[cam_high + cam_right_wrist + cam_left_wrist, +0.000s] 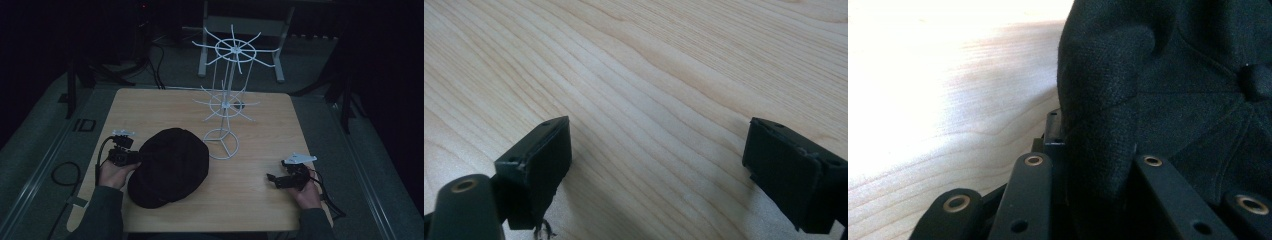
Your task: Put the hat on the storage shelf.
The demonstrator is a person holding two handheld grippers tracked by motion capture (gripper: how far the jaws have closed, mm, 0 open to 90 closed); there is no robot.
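A black cap [170,166] lies on the wooden table [260,200], left of centre. My left gripper [134,157] is at the cap's left edge, shut on a fold of its cloth. The left gripper view has the black cap [1168,90] bunched between the jaws, covering the fingertips. A white wire rack [227,95] with two tiers of spokes stands on a ring base just behind and right of the cap. Low over bare wood near the table's front right, my right gripper [272,180] is open; in the right gripper view its pads [544,160] stand wide apart with nothing between them.
A person's hands and dark sleeves come in at the bottom left and bottom right. Cables trail on the floor left of the table. A white metal frame [242,30] stands on the floor behind the table. Bare wood lies between the cap and the right gripper.
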